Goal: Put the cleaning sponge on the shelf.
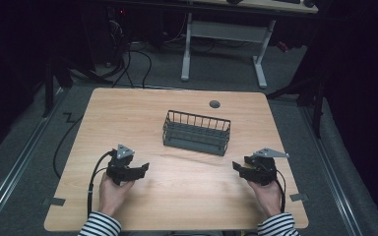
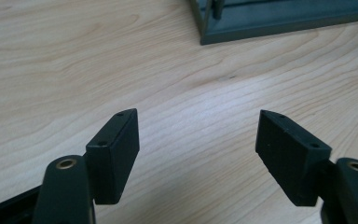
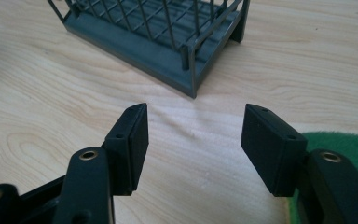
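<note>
**Both tools empty, wire basket waiting mid-counter**

The left tool point(image 1: 139, 168) and the right tool point(image 1: 238, 166) hovered over the near half of the wooden counter point(image 1: 128, 113), each held in a hand with a striped sleeve. Both stood with jaws apart and nothing between them. The dark wire basket point(image 1: 197, 132) sat upright near the middle of the counter, between the two tools and farther out, apparently empty.

The likeliest trouble, as I judged it, was the basket's thin wires: a jaw closing on one bar rather than the rim could slip or tip the light basket. If one tool gripped alone at one end, the basket might swing or skid across the smooth wood. A green pad point(image 3: 335, 154) lay just beside the right tool and could snag a low approach.

No brand, label or readable writing appeared anywhere.
</note>
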A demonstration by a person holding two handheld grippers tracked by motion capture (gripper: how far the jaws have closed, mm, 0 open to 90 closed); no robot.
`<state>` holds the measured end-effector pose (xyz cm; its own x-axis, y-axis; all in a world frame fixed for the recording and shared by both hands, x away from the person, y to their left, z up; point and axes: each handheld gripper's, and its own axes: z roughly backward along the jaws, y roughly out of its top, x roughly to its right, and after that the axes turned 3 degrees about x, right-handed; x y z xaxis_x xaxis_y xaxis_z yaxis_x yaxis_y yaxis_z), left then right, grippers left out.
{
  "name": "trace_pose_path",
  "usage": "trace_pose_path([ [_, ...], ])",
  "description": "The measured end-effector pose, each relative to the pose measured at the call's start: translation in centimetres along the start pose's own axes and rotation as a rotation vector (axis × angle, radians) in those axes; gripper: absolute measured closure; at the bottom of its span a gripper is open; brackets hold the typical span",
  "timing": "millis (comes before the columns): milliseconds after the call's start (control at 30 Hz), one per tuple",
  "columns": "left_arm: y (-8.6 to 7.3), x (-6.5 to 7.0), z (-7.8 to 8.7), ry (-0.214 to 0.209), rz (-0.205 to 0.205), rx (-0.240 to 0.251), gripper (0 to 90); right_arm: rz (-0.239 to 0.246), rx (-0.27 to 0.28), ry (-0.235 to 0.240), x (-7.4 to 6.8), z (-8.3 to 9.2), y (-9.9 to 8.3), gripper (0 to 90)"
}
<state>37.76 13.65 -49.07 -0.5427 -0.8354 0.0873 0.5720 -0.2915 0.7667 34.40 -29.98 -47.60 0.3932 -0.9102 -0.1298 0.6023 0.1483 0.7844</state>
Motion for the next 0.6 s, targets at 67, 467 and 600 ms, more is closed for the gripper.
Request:
trace_pose_path([
  [67, 0.4, 0.2, 0.0, -0.005, -0.008, -0.004, 32.6, -0.004, -0.001, 0.0, 0.1, 0.1, 0.3, 42.7],
  [467, 5.7, 0.7, -0.4, -0.034, -0.029, -0.033, 36.0, 0.012, -0.037, -0.003, 0.9, 0.3, 4.3, 50.4],
  [600, 7.5, 0.5, -0.4, -0.038, -0.033, -0.035, 36.3, 0.006, -0.048, 0.002, 1.5, 0.0, 6.2, 53.4],
])
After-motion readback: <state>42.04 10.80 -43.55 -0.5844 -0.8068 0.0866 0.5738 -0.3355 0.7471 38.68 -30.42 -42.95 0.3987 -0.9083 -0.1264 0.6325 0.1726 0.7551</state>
